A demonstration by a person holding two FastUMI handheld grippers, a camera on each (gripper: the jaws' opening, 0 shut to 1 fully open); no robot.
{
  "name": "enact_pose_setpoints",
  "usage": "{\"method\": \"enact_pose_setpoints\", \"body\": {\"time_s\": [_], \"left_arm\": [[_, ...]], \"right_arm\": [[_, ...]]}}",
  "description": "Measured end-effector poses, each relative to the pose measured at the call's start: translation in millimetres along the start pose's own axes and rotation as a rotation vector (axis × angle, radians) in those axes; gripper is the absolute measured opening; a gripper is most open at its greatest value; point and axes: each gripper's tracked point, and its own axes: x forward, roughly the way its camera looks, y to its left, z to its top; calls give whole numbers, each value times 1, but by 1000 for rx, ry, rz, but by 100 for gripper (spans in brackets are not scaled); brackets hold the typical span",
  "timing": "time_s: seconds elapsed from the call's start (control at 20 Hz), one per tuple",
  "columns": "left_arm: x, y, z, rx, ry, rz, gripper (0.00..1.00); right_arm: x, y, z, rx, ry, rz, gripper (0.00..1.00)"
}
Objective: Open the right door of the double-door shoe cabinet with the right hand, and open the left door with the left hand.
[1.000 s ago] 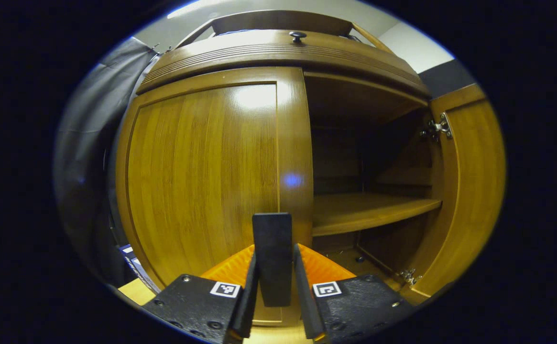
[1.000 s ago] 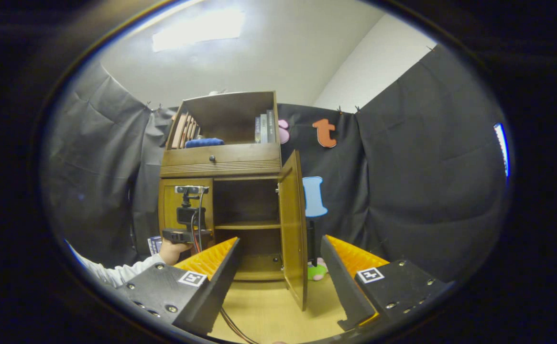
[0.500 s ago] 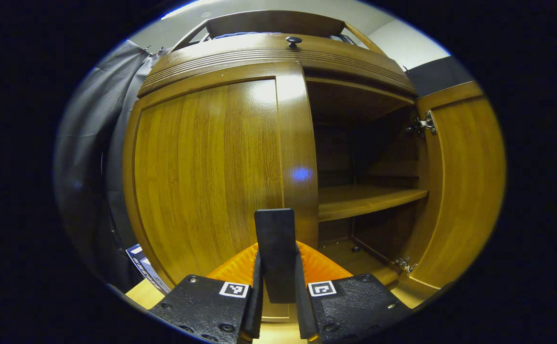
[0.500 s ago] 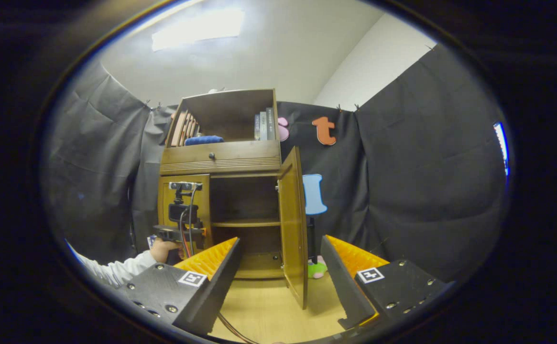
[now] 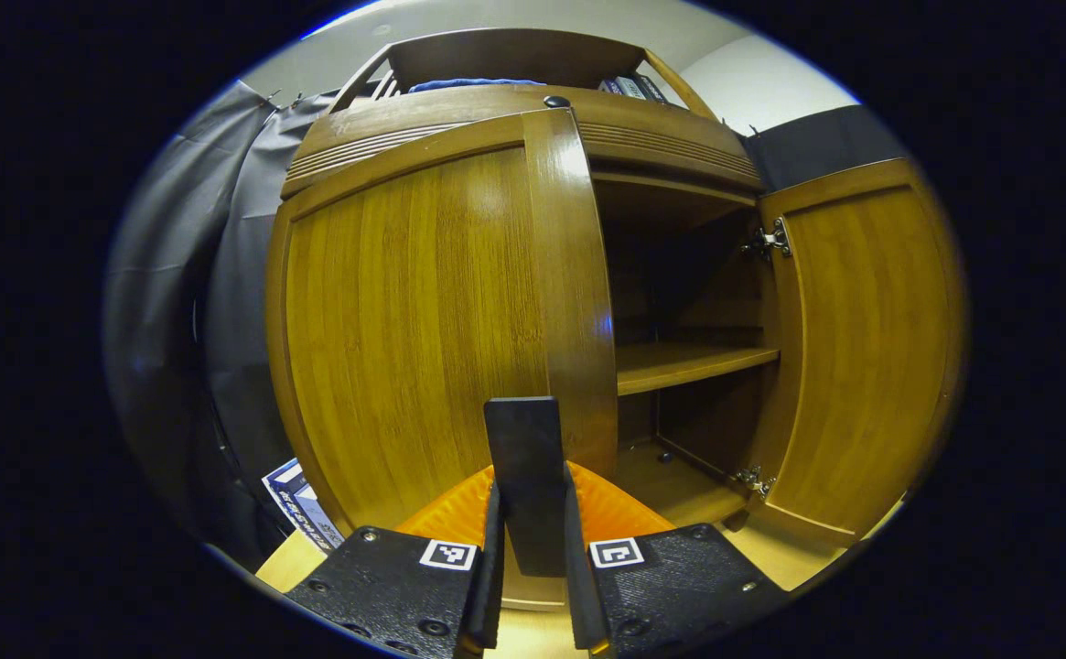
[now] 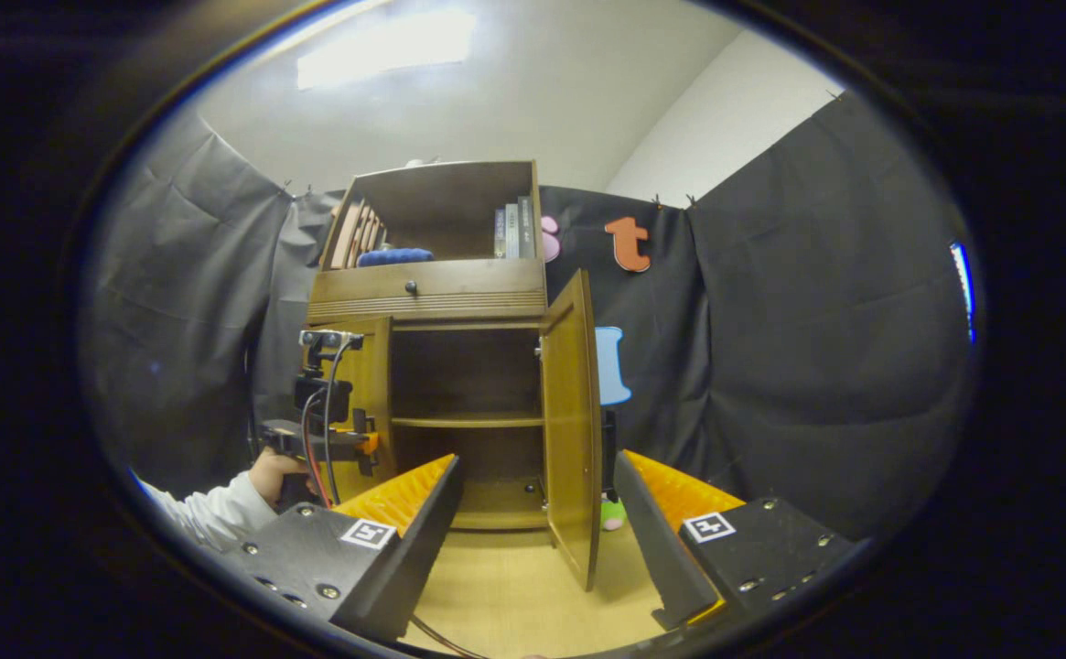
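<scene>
The wooden shoe cabinet [image 6: 459, 302] stands against the black cloth wall. Its right door [image 6: 574, 430] is swung wide open, also seen as the right door [image 5: 862, 348]. The left door [image 5: 423, 320] is partly swung out from the frame. My left gripper [image 5: 530, 499] is shut on that door's black upright handle [image 5: 523, 448]. In the right gripper view the left gripper [image 6: 349, 444] and the hand [image 6: 267, 467] holding it are at the left door [image 6: 370, 384]. My right gripper [image 6: 537, 522] hangs open and empty, well back from the cabinet.
Inside is a shelf [image 5: 688, 361] and a bottom board. A drawer with a knob [image 6: 411, 287] and an open compartment with books [image 6: 510, 231] sit above. A box [image 5: 299, 503] lies at the cabinet's left. A small toy [image 6: 612, 513] lies behind the right door.
My left gripper closed on the handle and the left door has swung outward from shut to partly open. The right gripper stayed open and back.
</scene>
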Motion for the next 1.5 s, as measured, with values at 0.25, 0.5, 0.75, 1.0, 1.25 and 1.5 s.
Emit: {"method": "enact_pose_setpoints", "body": {"time_s": [0.25, 0.5, 0.75, 1.0, 1.25, 1.5], "left_arm": [[-29, 8, -1, 8, -4, -29, 31], [-57, 20, -3, 10, 0, -55, 31], [-83, 37, -5, 21, -1, -68, 31], [-114, 65, -7, 43, -20, -57, 30], [-134, 90, -8, 46, -33, -50, 29], [-149, 115, -11, 63, -35, 2, 26]], "right_arm": [[3, 3, -2, 14, 3, -3, 98], [7, 9, -3, 26, 3, -5, 98], [9, 22, -1, 21, 5, 10, 98], [14, 41, 1, 10, 9, 35, 98], [20, 61, -1, -1, 12, 57, 98], [25, 74, -4, -11, 24, 67, 98]]}}
